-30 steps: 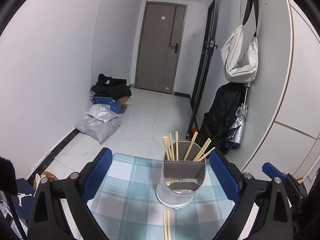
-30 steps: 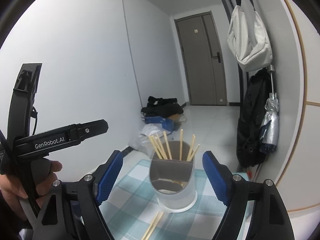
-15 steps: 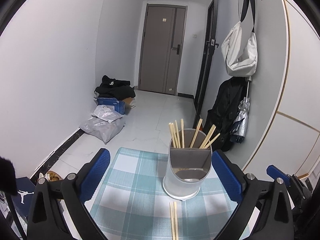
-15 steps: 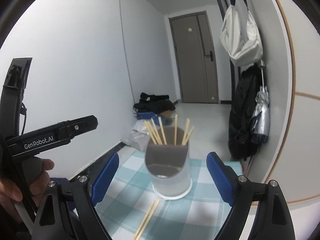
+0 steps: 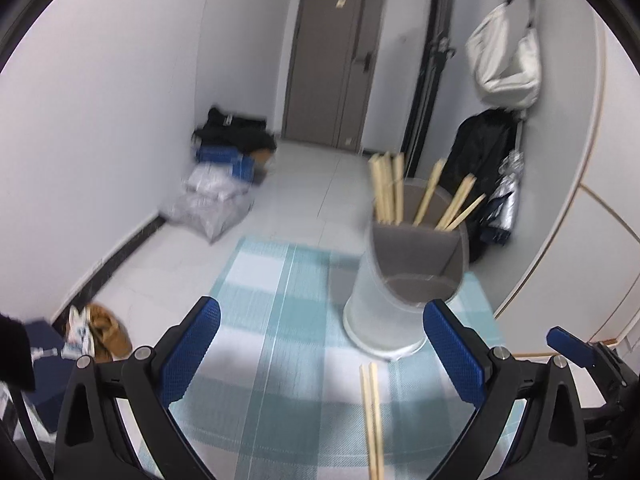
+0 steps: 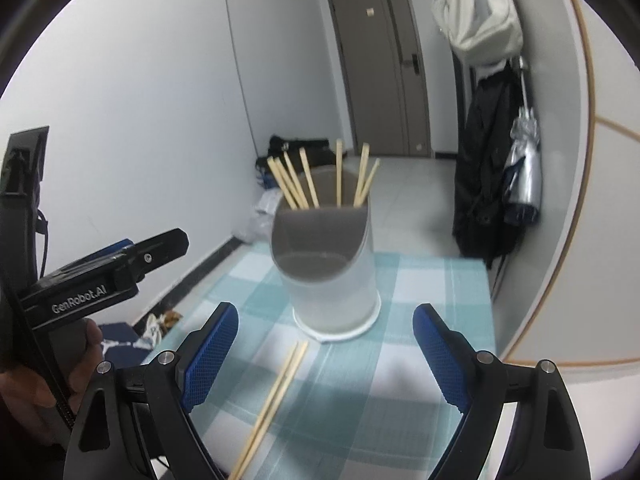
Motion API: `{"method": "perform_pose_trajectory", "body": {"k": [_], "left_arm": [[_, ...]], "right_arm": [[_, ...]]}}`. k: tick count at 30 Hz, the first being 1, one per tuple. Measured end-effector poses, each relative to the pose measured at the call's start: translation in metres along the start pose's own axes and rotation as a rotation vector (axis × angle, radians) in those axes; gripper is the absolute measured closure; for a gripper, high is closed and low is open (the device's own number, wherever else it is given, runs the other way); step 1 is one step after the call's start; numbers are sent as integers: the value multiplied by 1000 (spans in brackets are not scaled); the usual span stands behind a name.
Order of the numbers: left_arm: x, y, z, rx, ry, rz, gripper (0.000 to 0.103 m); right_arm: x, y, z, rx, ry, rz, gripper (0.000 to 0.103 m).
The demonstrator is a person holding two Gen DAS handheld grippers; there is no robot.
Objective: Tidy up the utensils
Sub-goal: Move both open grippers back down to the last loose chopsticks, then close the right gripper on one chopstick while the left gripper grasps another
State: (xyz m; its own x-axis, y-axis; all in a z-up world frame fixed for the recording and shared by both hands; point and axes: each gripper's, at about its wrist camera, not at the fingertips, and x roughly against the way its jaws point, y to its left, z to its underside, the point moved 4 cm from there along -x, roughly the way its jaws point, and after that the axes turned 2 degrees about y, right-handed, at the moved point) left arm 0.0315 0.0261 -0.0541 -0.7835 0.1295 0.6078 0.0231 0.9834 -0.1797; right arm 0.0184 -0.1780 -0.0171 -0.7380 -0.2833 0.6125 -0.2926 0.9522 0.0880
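A pair of wooden chopsticks is seen lying on the checked tablecloth just before the divided utensil holder, flanked by the left gripper and right gripper, both spread wide and empty.

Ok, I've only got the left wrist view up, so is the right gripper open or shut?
Observer: Open. The right wrist view shows the right gripper with its blue pads wide apart and nothing clamped.
Operator: Where's the loose pair of chopsticks relative to it?
Observer: The loose chopsticks lie on the checked cloth between its fingers. They sit nearer the left finger and point toward the utensil holder.
Operator: And my left gripper, seen from outside?
Observer: The left gripper shows at the left edge of that view, off to the side of the holder. A hand is wrapped around its handle.
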Motion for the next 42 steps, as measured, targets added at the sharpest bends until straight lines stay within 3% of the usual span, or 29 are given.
{"method": "perform_pose_trajectory", "body": {"k": [6, 18, 30, 34, 42], "left_arm": [[-22, 25, 4, 96, 114, -26, 3], [-35, 50, 6, 136, 154, -104, 3], [-44, 61, 4, 175, 200, -110, 3], [-44, 62, 3, 178, 201, -113, 3], [-42, 63, 2, 181, 194, -113, 3]], "right_arm": [[-38, 2, 16, -25, 134, 2, 13], [-113, 12, 49, 17, 378, 111, 17], [-143, 22, 63, 71, 474, 117, 38], [-142, 27, 64, 79, 469, 104, 42], [-143, 36, 65, 118, 458, 114, 60]]}}
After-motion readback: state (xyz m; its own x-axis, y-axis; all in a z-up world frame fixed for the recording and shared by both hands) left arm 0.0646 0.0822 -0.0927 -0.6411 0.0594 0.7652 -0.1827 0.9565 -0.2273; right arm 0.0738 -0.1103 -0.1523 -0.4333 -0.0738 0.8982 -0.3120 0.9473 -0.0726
